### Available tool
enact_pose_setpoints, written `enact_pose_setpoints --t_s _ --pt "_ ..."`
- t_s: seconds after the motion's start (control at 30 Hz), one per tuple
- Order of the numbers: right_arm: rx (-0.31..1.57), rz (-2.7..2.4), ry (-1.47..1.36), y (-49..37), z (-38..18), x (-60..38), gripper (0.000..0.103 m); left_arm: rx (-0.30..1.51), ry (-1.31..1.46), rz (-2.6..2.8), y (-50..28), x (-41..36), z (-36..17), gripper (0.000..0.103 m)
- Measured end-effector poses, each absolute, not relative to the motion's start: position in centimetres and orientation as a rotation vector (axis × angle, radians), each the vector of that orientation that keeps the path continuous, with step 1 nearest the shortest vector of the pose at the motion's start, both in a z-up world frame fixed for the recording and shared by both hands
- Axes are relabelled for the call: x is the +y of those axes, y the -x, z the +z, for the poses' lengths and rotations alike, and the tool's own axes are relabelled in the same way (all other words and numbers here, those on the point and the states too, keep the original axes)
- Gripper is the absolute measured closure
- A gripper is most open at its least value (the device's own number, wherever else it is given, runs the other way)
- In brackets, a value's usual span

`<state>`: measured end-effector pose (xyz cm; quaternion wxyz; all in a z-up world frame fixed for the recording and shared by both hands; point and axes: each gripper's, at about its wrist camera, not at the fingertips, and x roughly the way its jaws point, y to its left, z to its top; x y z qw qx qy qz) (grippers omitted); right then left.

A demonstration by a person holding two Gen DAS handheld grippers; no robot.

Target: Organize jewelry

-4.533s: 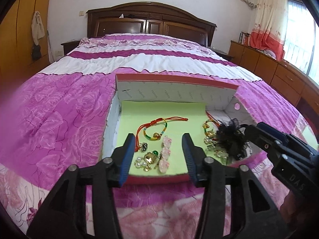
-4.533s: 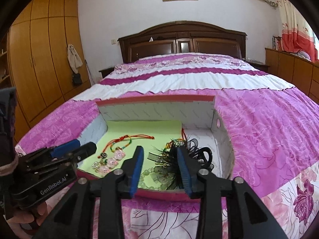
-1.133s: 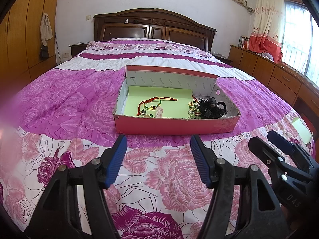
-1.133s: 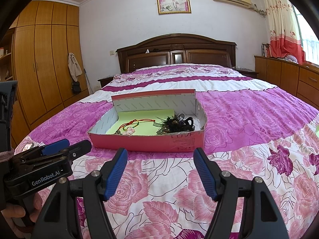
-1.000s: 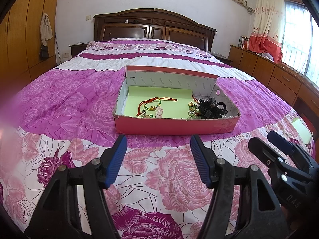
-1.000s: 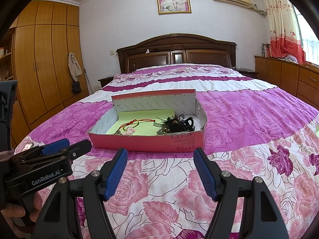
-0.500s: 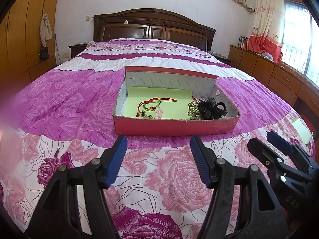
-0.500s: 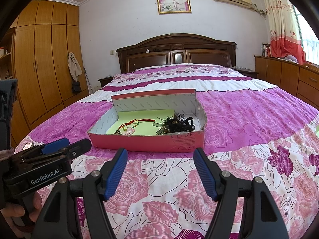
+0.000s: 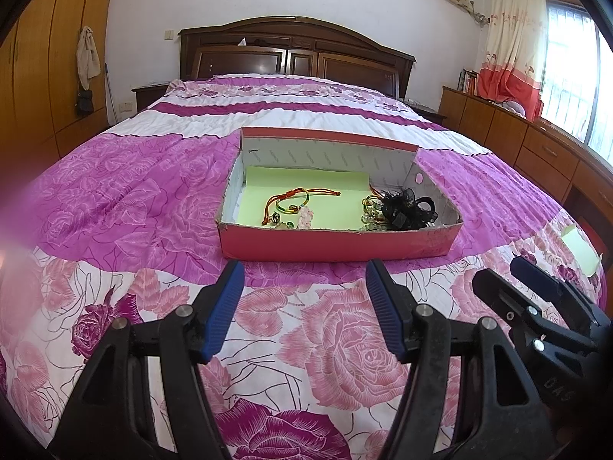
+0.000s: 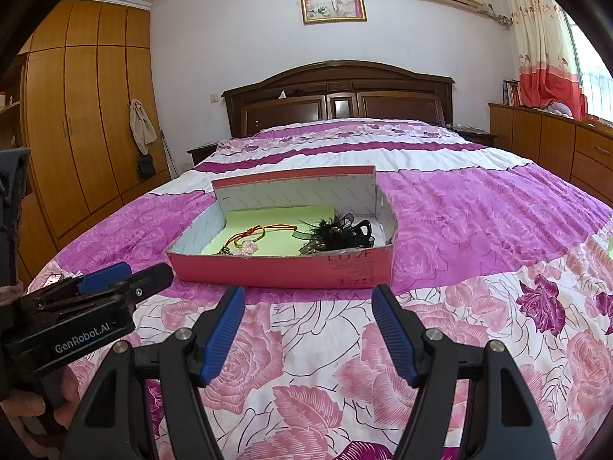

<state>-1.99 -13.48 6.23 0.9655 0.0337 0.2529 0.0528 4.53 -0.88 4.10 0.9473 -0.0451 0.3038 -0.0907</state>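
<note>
A red cardboard box (image 9: 337, 244) (image 10: 283, 268) sits on the bed, lined with a light green sheet (image 9: 306, 188). On the sheet lie a red-and-green cord bracelet (image 9: 297, 202) (image 10: 254, 234) and small pink and pearl pieces (image 9: 302, 217). A black feathered hair clip (image 9: 406, 211) (image 10: 339, 235) lies at the box's right end beside beaded pieces (image 9: 369, 214). My left gripper (image 9: 304, 308) and right gripper (image 10: 308, 324) are both open and empty, held over the bedspread in front of the box.
The bed has a pink and purple rose bedspread (image 9: 337, 345) and a dark wooden headboard (image 9: 295, 55). Wooden wardrobes (image 10: 76, 122) stand at the left, low cabinets (image 9: 536, 153) and a window at the right. A green paper (image 9: 580, 251) lies at the bed's right edge.
Since 4.5 s ago both grippers have pulled back out of the box and opened wider. Over the last second nothing has visibly moved.
</note>
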Motion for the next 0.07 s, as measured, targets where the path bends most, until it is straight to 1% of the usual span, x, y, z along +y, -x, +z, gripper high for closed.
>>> enact_pose_setpoints --t_s 0.07 --pt "0.515 0.105 -0.072 1.96 6.15 -13.57 0.032 0.631 0.088 -0.199 -4.74 -0.94 4.04 0.045"
